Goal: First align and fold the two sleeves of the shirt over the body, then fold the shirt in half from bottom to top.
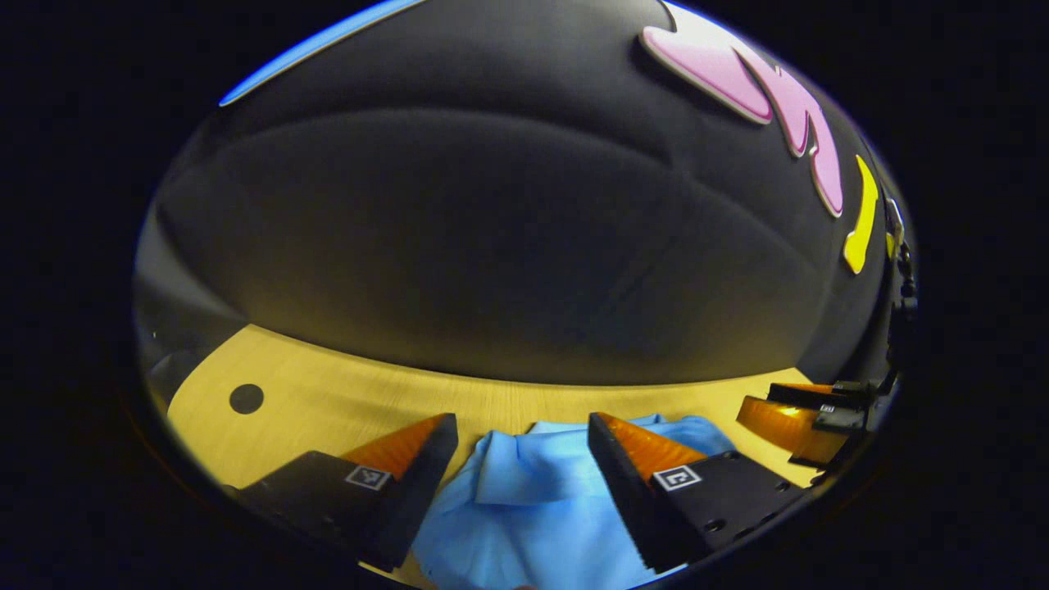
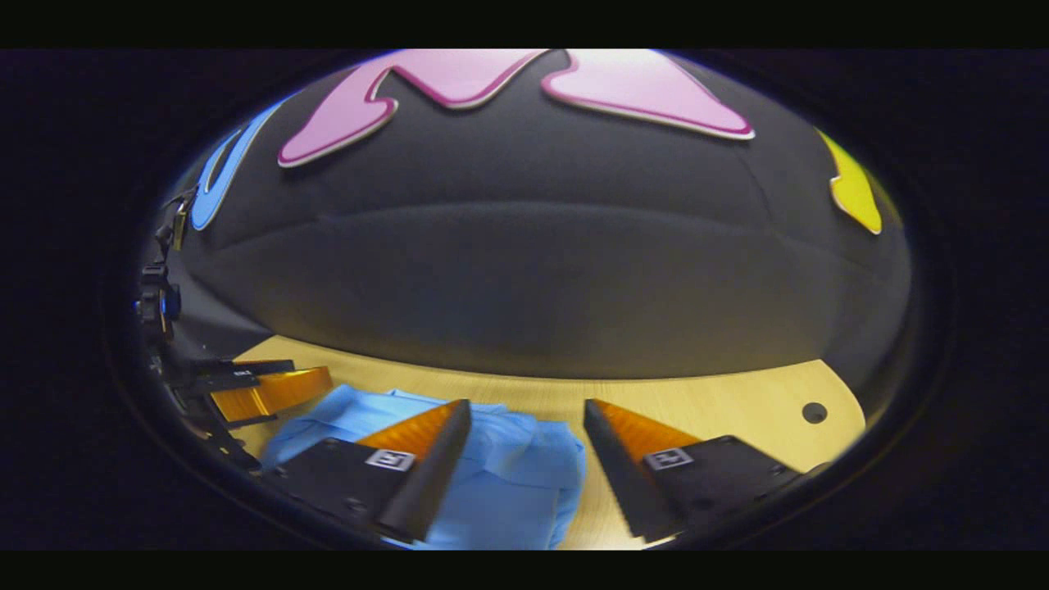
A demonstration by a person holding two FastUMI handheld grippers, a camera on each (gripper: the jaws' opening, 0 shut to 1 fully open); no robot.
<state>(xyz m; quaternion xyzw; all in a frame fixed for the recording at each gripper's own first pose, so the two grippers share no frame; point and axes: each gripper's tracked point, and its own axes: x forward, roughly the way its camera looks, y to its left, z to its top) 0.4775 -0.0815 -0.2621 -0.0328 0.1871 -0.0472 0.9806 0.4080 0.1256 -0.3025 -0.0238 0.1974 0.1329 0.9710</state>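
Observation:
A light blue shirt (image 1: pixel 533 500) lies rumpled on the wooden table (image 1: pixel 328 401), under and between my left gripper's fingers. My left gripper (image 1: pixel 520 434) hovers just above it, open, with nothing held between the fingers. In the right gripper view the same shirt (image 2: pixel 500 483) spreads from the left to below the gap. My right gripper (image 2: pixel 526 422) is open too, over the shirt's right edge, its right finger above bare table. The right gripper (image 1: pixel 807 414) appears at the far right of the left gripper view, and the left gripper (image 2: pixel 254 389) at the far left of the right gripper view.
The table's far edge (image 2: pixel 574 377) runs close behind the shirt, against the black booth wall (image 1: pixel 508 246). A round dark hole (image 1: pixel 246 398) is set in the table at the left, and another hole (image 2: pixel 814 412) at the right.

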